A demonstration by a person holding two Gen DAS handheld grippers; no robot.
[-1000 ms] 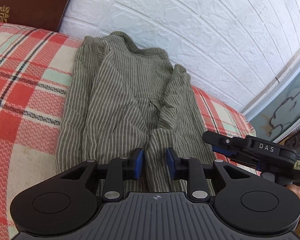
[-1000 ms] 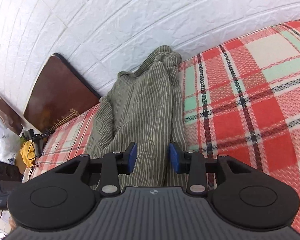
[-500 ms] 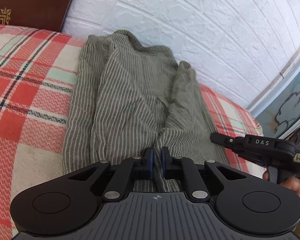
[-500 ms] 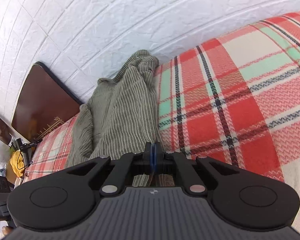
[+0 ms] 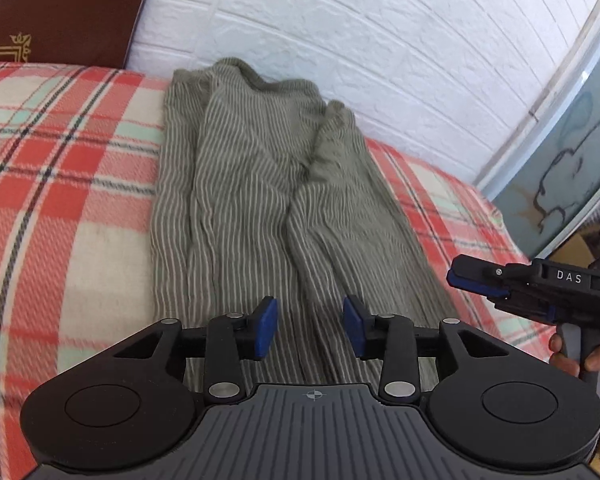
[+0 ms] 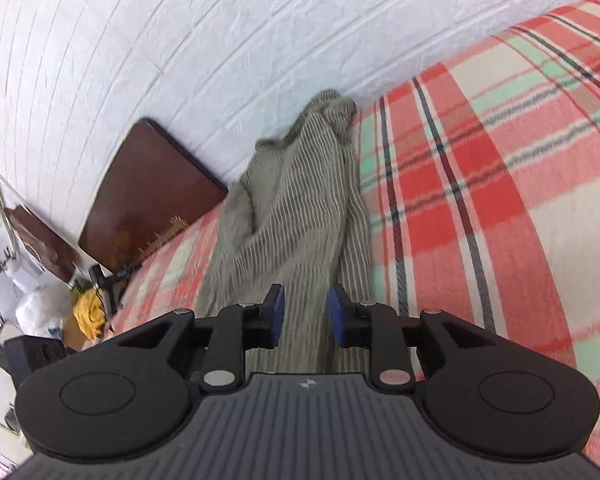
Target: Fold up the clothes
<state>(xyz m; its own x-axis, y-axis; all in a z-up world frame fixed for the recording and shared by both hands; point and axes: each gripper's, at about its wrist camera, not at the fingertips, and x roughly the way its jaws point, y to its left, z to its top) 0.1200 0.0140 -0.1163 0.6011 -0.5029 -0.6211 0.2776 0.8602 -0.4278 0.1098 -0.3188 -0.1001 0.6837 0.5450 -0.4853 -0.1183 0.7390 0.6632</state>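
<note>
With the striped garment [image 5: 268, 200] lying lengthwise on the plaid blanket [image 5: 60, 184], far end against the wall, and both the left gripper [image 5: 310, 326] and right gripper [image 6: 306, 314] standing jaws apart, empty, over its near hem, you should bite both corners level before any lift.

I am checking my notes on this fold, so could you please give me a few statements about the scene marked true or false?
1. The jaws of the left gripper are open. True.
2. The striped garment hangs off the floor. False: it lies on the plaid blanket.
3. The garment's far end reaches the white brick wall. True.
4. The right gripper is clamped on the cloth. False: its jaws are apart above the garment.
5. The blanket is plain blue. False: it is red, cream and mint plaid.
</note>
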